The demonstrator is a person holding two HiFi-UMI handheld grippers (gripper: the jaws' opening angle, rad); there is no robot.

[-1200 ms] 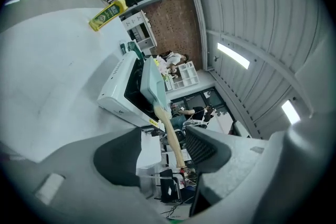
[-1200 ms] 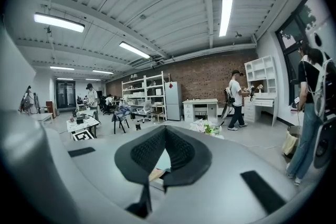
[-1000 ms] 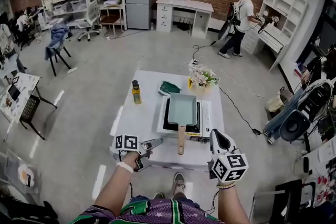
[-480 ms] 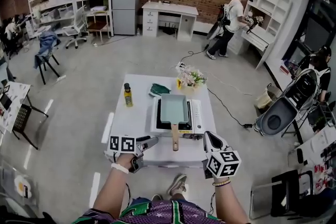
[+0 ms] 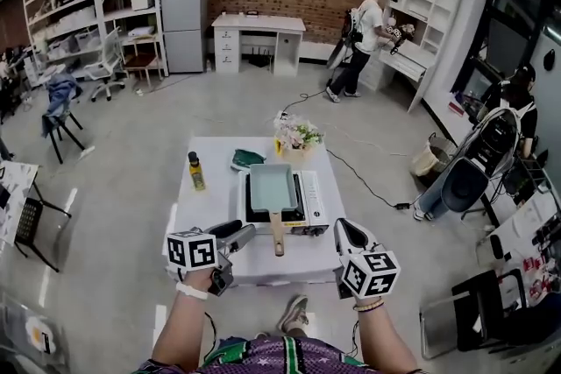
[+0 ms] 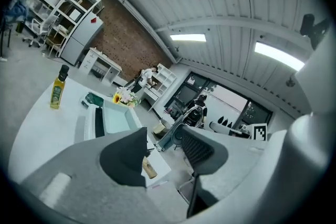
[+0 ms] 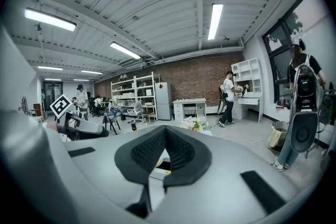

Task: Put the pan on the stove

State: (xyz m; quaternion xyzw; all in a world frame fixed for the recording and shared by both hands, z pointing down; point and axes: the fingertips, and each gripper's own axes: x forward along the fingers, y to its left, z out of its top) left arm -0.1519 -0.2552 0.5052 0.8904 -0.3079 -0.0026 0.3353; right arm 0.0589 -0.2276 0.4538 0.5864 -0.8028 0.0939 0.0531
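The left gripper (image 5: 244, 233) is held level off the near edge of the table (image 5: 210, 206), its jaws apart with nothing between them, though they have just been closing a little; in the left gripper view (image 6: 164, 136) only floor and the table corner show through the gap. The right gripper (image 5: 340, 230) hangs off the same edge further to the right; in the right gripper view (image 7: 165, 128) its dark pads meet at their tips, and it holds nothing.

The pan (image 5: 272, 187), a pale teal rectangular one, sits on the stove (image 5: 313, 208), ahead of both grippers and touched by neither; its wooden handle (image 5: 277, 234) runs back toward the person, and the end of it lies between the two grippers, nearer the left one's jaw tips but clear of them. From the left gripper view the pan (image 6: 118, 118) lies beyond and left of the jaws, with the end of its handle (image 6: 149, 167) showing just past the left pad.

Further out on the table stand a yellow bottle (image 5: 196, 172) to the left of the stove, a green cloth (image 5: 246, 158) behind it, and a bunch of flowers (image 5: 295, 134) at the far edge.
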